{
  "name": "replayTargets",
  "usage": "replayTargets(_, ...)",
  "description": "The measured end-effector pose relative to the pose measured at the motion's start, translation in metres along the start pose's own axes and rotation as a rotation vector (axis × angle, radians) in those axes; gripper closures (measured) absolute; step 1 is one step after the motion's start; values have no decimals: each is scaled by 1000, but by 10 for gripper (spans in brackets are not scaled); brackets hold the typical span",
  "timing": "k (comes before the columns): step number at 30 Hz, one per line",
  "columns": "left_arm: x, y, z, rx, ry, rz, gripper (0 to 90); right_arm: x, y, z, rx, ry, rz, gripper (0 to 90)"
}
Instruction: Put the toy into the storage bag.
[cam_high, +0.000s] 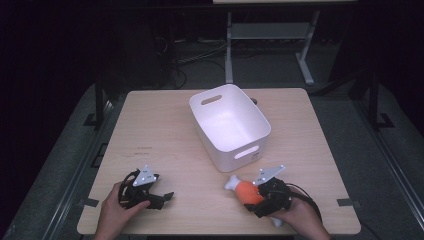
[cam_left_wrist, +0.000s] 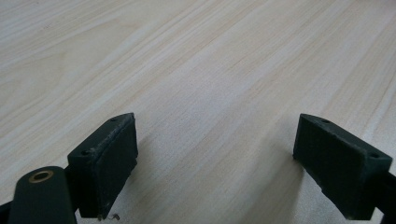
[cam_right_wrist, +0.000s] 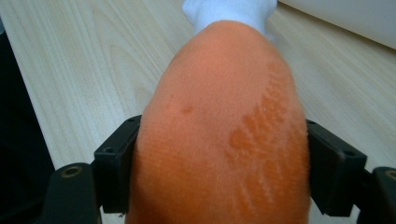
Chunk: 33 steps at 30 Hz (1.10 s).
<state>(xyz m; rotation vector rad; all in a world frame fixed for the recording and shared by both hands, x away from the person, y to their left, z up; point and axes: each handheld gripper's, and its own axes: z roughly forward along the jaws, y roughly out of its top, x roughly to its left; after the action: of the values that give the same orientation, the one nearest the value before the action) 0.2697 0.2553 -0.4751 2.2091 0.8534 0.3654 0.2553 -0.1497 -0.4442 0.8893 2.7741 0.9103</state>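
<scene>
High view: the light wooden tabletop (cam_high: 165, 140) is lit from above, and the surroundings fall off to near black, with floor detail barely readable. The glossy white plastic bin (cam_high: 231, 125) is the brightest area; its inner floor is washed out by glare. The picture is soft and low in detail overall.

Left gripper view: even, bright light; the wood grain is sharp at mid-distance, and soft shadows lie beside the black jaws.

Right gripper view: the orange fabric object (cam_right_wrist: 224, 135) is close and slightly soft, and the far tabletop is blurred.
</scene>
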Motion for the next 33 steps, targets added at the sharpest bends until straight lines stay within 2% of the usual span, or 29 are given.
replayTargets(13,0,0,0,0,0,-1,128,-13,-8,-15,-9,-37,19,235)
replayTargets(33,0,0,0,0,0,-1,128,-41,-24,-44,-41,-99,85,234)
